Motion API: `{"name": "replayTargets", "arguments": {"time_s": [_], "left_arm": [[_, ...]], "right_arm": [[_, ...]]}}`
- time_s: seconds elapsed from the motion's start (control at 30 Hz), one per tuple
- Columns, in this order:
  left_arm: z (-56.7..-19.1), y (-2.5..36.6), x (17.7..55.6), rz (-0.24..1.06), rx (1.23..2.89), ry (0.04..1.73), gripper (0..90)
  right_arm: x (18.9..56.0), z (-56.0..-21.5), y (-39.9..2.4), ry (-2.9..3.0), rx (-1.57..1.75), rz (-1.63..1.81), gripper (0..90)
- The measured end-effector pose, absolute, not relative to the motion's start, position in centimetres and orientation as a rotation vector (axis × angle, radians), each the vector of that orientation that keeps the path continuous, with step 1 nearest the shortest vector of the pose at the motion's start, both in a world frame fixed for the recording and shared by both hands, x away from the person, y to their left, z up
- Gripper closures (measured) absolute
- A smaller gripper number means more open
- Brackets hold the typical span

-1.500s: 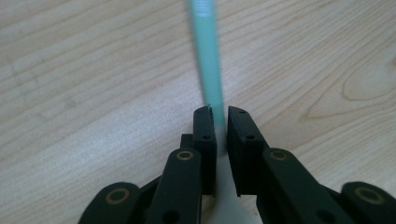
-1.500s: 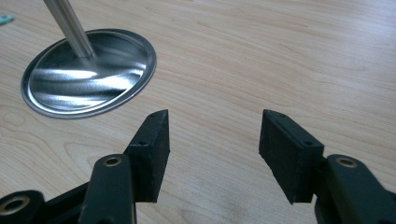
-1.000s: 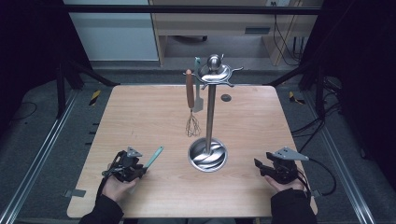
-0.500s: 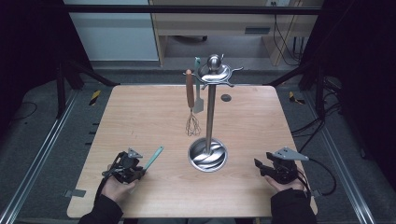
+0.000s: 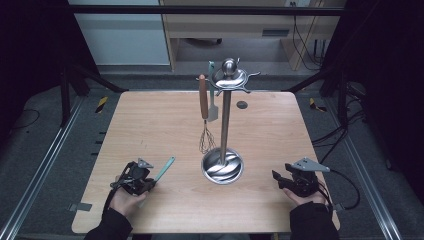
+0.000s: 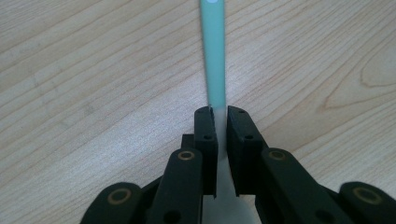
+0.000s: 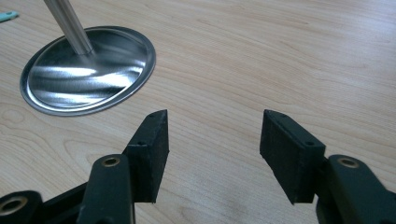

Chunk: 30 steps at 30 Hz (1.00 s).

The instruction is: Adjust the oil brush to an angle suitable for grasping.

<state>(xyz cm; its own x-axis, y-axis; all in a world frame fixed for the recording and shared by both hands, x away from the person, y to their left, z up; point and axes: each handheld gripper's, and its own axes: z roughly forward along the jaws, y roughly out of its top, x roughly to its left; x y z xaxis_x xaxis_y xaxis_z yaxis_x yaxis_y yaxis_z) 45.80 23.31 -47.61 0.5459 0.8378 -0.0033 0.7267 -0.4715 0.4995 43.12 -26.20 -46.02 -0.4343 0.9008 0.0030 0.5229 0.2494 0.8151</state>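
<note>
1. Left gripper point(image 5: 146, 186), jaws just closing, is clamping the teal handle point(image 6: 213, 51), left of the steel stand point(image 5: 223, 165).
2. Right gripper point(image 7: 214, 154) is resting wide open, holding nothing, right of the stand, bare tabletop point(image 5: 150, 120) around.

Left gripper point(image 6: 217, 140): jaws have just been closing and now pinch the mint-green utensil handle point(image 6: 214, 56) between the pads, where a second ago they stood a little wider around it. Handle: lies on the wooden table point(image 5: 150, 125) pointing away from the gripper toward the stand, clamped at its near end in the left gripper view; in the high view any shift in its place is too slight to tell.
</note>
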Motion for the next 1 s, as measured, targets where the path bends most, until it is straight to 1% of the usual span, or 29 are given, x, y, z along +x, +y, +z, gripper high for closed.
{"name": "replayTargets", "arguments": {"time_s": [0.33, 1.0], "left_arm": [[-46.8, 23.8, 45.4, 0.352, 2.285, 1.264, 82.8], [-45.0, 24.2, 44.2, 0.398, 2.216, 1.193, 82.9]], "right_arm": [[43.1, -46.0, -26.2, 2.050, 1.301, 1.067, 42.2], [43.0, -45.9, -26.3, 2.050, 1.295, 1.070, 42.1]]}}
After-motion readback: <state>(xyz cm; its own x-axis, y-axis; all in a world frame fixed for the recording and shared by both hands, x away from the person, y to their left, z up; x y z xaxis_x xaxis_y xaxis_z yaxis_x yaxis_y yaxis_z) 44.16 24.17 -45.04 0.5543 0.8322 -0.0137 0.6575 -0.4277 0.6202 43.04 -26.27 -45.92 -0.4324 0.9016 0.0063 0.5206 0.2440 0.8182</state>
